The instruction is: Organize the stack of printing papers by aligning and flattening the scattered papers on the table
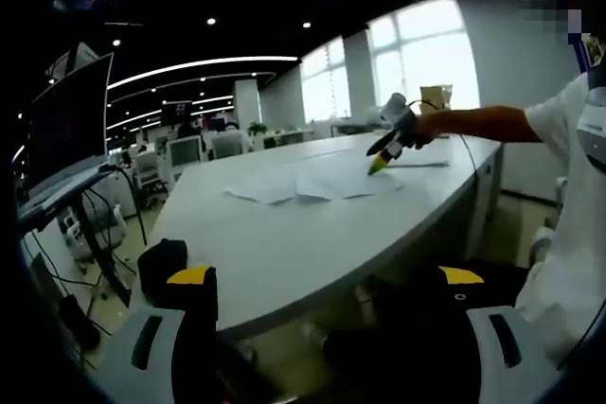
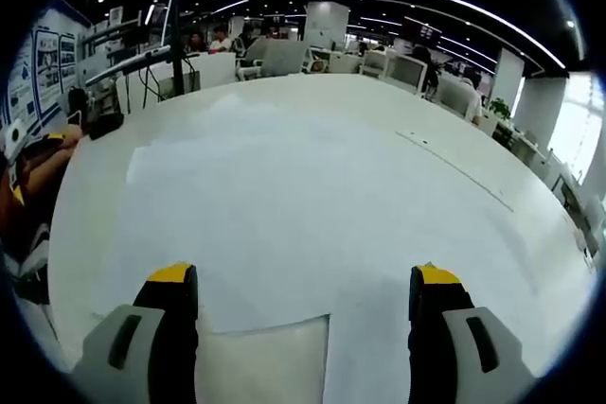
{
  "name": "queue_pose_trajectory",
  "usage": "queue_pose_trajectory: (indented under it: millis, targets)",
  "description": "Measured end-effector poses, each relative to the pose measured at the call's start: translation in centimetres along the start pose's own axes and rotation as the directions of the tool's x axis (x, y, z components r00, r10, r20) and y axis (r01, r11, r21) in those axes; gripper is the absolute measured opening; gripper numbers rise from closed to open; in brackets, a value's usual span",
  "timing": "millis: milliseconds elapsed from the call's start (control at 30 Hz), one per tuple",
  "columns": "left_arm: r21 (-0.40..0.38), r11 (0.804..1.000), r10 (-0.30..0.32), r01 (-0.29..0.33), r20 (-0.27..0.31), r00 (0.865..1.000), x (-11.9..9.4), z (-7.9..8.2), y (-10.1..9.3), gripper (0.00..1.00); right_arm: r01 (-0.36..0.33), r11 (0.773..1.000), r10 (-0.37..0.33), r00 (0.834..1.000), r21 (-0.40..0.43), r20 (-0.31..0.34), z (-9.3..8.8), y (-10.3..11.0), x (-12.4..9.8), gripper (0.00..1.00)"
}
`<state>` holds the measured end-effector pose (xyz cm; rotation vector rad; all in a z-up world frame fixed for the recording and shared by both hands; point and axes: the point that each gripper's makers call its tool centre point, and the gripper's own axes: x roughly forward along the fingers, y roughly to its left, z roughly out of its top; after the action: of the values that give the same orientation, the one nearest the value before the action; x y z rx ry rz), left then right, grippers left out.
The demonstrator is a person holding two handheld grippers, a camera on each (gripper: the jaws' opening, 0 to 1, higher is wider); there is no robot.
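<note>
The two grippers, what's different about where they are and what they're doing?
The right gripper is over the table, jaws open above the white papers; the left gripper is off the table's edge, jaws open over the floor. The right gripper is close to the papers; the left gripper is far from the papers. Both have black jaws with yellow tips, and neither holds anything.

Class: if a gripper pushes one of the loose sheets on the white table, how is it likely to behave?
The sheets lie thin and flat on the table, so one would probably slide easily, being light. Pushed at an edge, it may buckle rather than move whole. Where they overlap, neighbours might drag along. The right gripper hangs over them, jaws open.
</note>
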<state>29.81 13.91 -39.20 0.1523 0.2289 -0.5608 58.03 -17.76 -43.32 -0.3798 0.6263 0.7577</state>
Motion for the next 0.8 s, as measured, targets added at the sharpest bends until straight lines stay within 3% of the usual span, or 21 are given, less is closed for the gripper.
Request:
queue_pose_trajectory:
  millis: [267, 500, 800]
  targets:
    - [-0.004, 1.0, 0.004, -0.004, 0.0, 1.0, -0.3, -0.1, 0.2, 0.97, -0.009, 1.0, 0.01, 1.0, 0.03, -0.014, -0.4, 0.3, 0.6, 0.88]
    - [-0.006, 1.0, 0.006, -0.006, 0.0, 1.0, -0.2, -0.2, 0.2, 0.97, -0.026, 0.993, 0.027, 1.0, 0.113, -0.005, -0.9, -0.1, 1.0, 0.9]
    - [-0.006, 1.0, 0.006, -0.006, 0.003, 1.0, 0.1, -0.2, 0.1, 0.97, -0.006, 0.992, 0.005, 1.0, 0.129, 0.009, -0.7, -0.3, 1.4, 0.9]
